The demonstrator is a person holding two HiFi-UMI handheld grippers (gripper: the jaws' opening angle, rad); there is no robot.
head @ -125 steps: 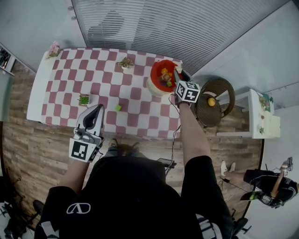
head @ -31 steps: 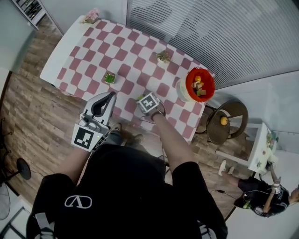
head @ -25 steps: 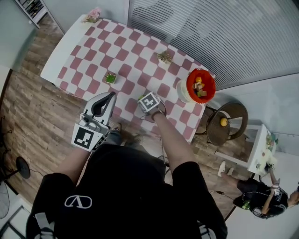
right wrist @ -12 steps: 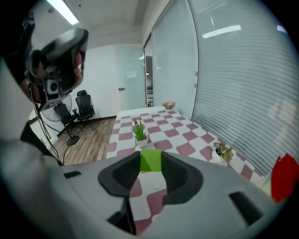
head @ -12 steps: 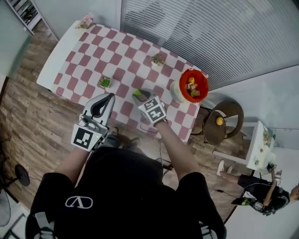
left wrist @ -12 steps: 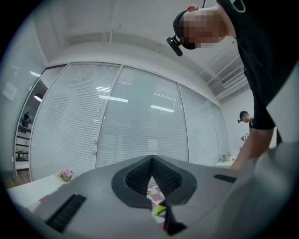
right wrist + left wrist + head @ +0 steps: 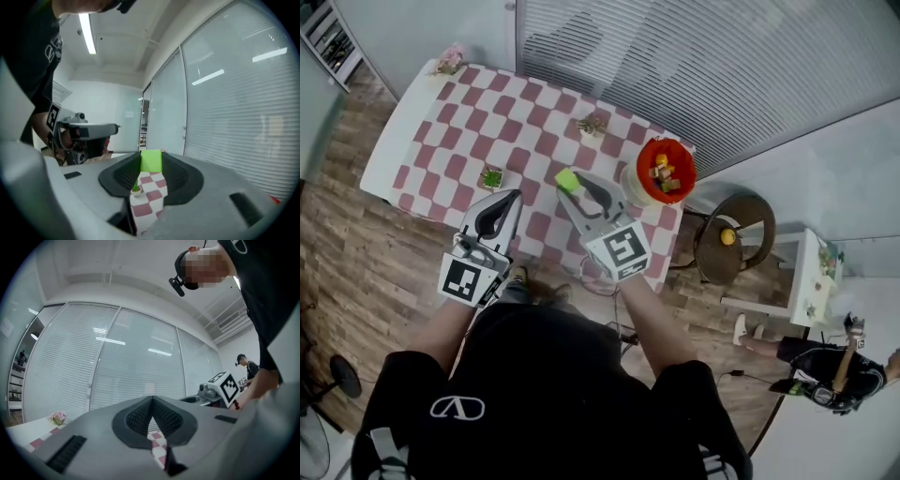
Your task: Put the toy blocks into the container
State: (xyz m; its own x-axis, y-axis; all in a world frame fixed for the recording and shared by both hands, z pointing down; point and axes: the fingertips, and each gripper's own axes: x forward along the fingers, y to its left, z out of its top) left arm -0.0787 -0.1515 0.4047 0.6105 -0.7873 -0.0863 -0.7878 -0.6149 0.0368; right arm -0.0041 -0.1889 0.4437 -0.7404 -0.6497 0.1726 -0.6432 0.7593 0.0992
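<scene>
Green toy block (image 7: 151,161) is pinched at the tips of the right tongs (image 7: 569,182). The pads press its two sides, and the jaws stand only as far apart as the block is wide. The block is held in the air over the counter (image 7: 394,150), above the red-and-white checked cloth near the front edge.

Red container (image 7: 665,170) stands at the counter's right end, at three o'clock from the block and well apart from it. Small blocks of mixed colours lie inside.

Left tongs (image 7: 152,401) are closed tip to tip with nothing between them. They point level, at eight o'clock from the block over the counter's front edge.

Small potted plant (image 7: 491,177) sits on the cloth at nine o'clock from the block. A second plant (image 7: 592,124) sits at one o'clock. Pink flowers (image 7: 448,62) sit at the far-left corner.
</scene>
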